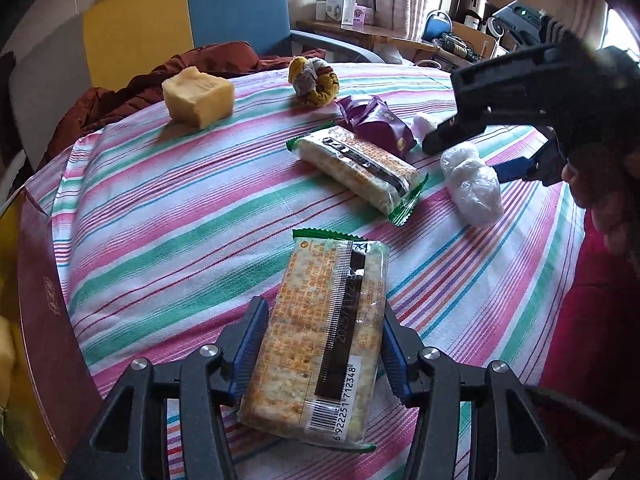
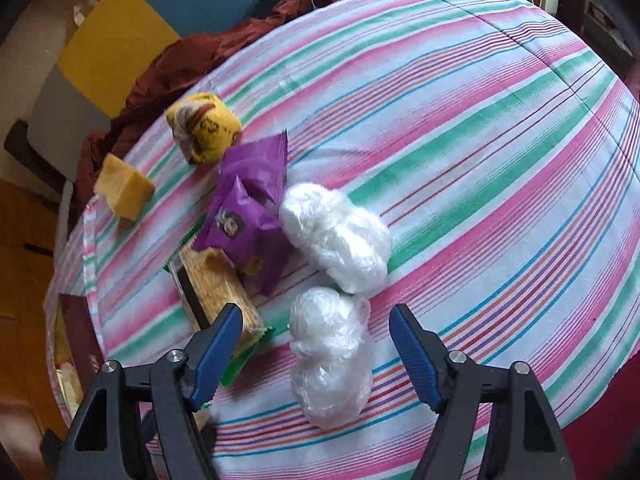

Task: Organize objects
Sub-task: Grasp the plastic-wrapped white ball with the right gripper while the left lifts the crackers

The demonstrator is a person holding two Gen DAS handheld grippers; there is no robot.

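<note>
My left gripper [image 1: 322, 320] is shut on a cracker pack [image 1: 320, 336] in clear wrap with green ends, just above the striped tablecloth [image 1: 168, 216]. A second cracker pack [image 1: 360, 168] lies further out; it also shows in the right wrist view [image 2: 218, 292]. My right gripper [image 2: 316, 328] is open above a white plastic-wrapped bundle [image 2: 330, 360]; the bundle lies between its fingers, untouched. A second white bundle [image 2: 336, 236] lies beyond it. Purple snack packets [image 2: 248, 216], a rolled yellow sock [image 2: 204, 128] and a yellow block [image 2: 122, 188] lie to the left.
A dark red box lid [image 1: 48, 320] stands at the table's left edge. A brown jacket [image 1: 132, 84] lies on a blue and yellow chair [image 1: 180, 20] behind the table. A cluttered desk [image 1: 400, 36] stands at the back right.
</note>
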